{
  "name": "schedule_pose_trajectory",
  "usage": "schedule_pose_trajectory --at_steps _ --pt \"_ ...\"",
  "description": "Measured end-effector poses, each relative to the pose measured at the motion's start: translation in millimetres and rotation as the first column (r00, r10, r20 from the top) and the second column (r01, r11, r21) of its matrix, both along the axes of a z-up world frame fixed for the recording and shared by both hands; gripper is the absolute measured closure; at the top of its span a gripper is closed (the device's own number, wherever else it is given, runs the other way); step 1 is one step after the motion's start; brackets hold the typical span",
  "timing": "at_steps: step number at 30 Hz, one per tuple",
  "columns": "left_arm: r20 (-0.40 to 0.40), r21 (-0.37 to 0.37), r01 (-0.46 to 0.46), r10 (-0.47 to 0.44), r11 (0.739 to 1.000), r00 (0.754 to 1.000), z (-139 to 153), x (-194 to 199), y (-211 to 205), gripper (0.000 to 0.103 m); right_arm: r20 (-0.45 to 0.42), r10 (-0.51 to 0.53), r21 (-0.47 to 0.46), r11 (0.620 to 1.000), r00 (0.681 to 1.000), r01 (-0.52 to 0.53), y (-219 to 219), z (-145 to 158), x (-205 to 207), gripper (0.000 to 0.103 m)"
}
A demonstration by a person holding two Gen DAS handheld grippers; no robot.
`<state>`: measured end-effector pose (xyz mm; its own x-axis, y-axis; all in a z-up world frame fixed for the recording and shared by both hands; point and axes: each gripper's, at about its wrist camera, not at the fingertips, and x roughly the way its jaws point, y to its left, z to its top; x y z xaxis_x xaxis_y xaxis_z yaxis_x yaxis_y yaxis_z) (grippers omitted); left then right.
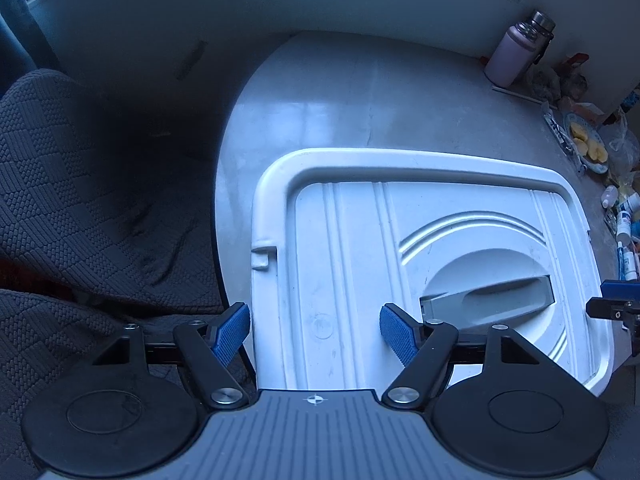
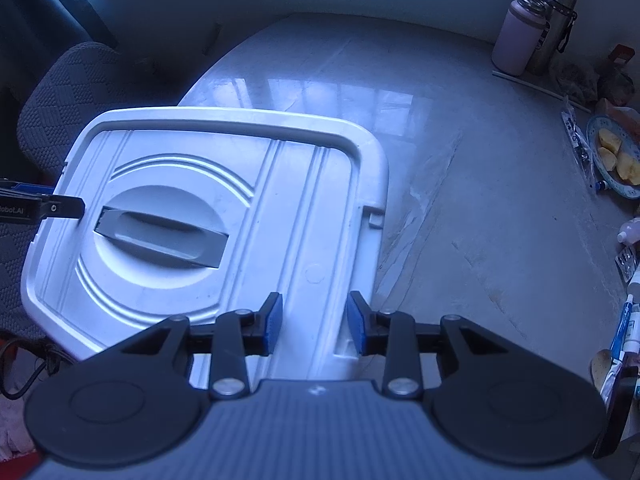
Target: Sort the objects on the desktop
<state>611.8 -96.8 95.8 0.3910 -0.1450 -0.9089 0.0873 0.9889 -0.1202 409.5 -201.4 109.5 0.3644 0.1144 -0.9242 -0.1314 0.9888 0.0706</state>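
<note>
A white plastic storage-box lid (image 1: 352, 248) with a grey handle (image 1: 488, 296) lies flat on the pale table (image 1: 320, 92). My left gripper (image 1: 315, 334) is open and empty over the lid's near left edge. In the right wrist view the same lid (image 2: 224, 200) and its handle (image 2: 160, 236) lie at left. My right gripper (image 2: 314, 326) is open and empty over the lid's near right edge. The tip of the right gripper (image 1: 612, 304) shows at the right edge of the left view, and the left gripper (image 2: 44, 206) at the left edge of the right view.
At the table's right side stand a pink flask (image 2: 516, 36) and a steel flask (image 2: 554, 24), a plate of cut fruit (image 2: 612, 156), bags, small bottles (image 1: 624, 216) and tubes (image 2: 626, 324). A dark quilted seat (image 1: 80, 200) lies left of the table.
</note>
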Motion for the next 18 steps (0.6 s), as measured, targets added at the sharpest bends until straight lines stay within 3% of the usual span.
schedule_pose_trajectory --at_steps 5,9,12,18 --pt "-0.015 -0.018 -0.013 0.012 1.000 1.000 -1 -4 8 0.027 -0.004 -0.042 0.015 0.999 0.999 0.042 -8 -1 -1 0.066" --pt "-0.006 -0.006 -0.022 0.022 1.000 1.000 -7 -2 12 0.012 0.001 -0.058 0.003 0.998 0.998 0.058 -8 -5 -2 0.062" --pt "0.003 -0.039 -0.036 0.036 0.999 0.999 -10 0 16 0.011 0.009 -0.069 0.013 0.998 0.998 0.069 -10 -7 -2 0.062" --pt "0.037 -0.023 -0.029 0.030 0.999 0.999 -12 1 12 0.009 0.006 -0.080 0.036 0.996 0.997 0.080 -14 -9 0 0.060"
